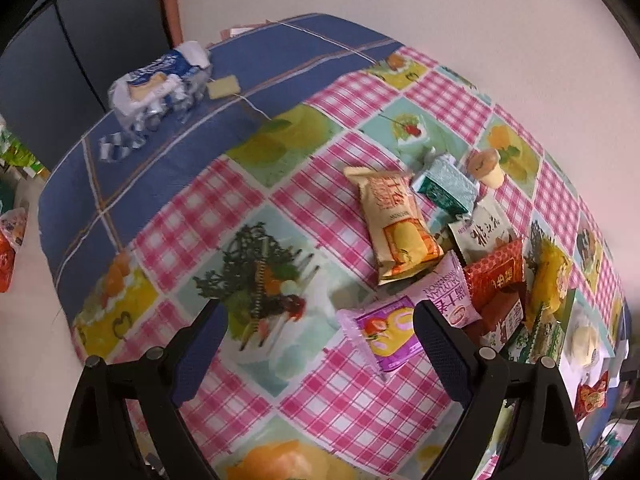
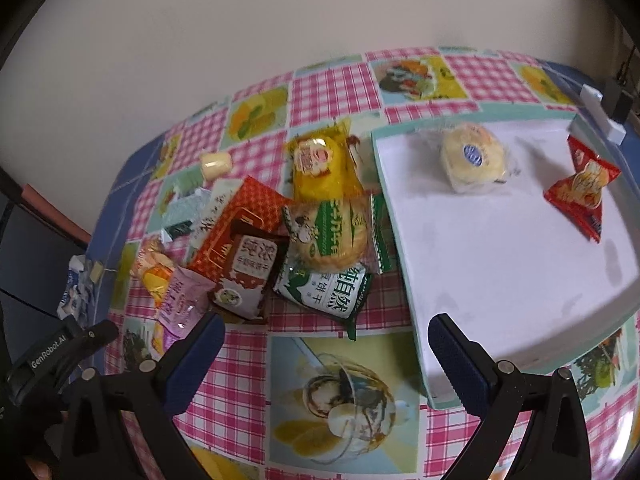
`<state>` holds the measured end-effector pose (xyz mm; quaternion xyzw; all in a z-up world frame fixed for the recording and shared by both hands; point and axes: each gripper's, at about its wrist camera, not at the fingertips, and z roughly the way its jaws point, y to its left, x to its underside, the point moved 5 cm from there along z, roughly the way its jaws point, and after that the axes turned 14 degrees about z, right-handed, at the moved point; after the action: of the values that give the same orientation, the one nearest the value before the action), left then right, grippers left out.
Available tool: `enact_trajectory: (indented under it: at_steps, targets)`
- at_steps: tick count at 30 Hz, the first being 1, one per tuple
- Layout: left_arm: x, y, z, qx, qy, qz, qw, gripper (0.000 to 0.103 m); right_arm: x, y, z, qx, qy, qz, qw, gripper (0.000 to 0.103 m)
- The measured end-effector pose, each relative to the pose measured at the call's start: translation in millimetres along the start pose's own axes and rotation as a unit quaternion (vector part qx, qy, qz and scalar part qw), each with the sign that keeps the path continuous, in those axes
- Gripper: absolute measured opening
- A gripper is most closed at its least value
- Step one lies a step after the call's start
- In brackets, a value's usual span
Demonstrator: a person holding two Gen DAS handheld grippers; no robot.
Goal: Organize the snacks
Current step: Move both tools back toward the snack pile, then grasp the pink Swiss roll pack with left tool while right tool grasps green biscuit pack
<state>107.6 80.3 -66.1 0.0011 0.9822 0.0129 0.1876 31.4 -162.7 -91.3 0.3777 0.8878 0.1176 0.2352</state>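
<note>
Where gingham cloth [image 2: 240, 380] crinkles, glossy foil snack packets [image 2: 320, 236].

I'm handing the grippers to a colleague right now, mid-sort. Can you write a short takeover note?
Left gripper: open, empty, above the cloth next to the pink snack packet.
Right gripper: open, empty, between the snack pile and the white tray.
Done: a round wrapped cake and a red triangular packet lie on the tray.
Left: the pile beside the tray, including the green-and-white biscuit packet, yellow cake packet and long yellow packet.
</note>
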Motion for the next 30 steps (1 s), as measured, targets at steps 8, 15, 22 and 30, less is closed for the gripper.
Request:
enact_trajectory:
  at_steps: [8, 15, 22, 30]
  targets:
    - [-6, -34, 23, 0.044, 0.023, 0.023, 0.9985, 0.094, -5, 4, 16, -0.004, 0.015, 0.004, 1.000, 0.100]
    - [-13, -57, 35, 0.055, 0.037, 0.060, 0.9960, 0.094, -9, 11, 30, 0.004, 0.025, -0.008, 1.000, 0.086]
    - [-15, -68, 55, 0.058, 0.060, 0.076, 0.9936, 0.093, -13, 15, 43, 0.013, 0.031, -0.013, 0.999, 0.084]
    - [-22, -71, 72, 0.057, 0.073, 0.069, 0.9933, 0.093, -17, 13, 60, 0.021, 0.044, -0.006, 0.999, 0.083]
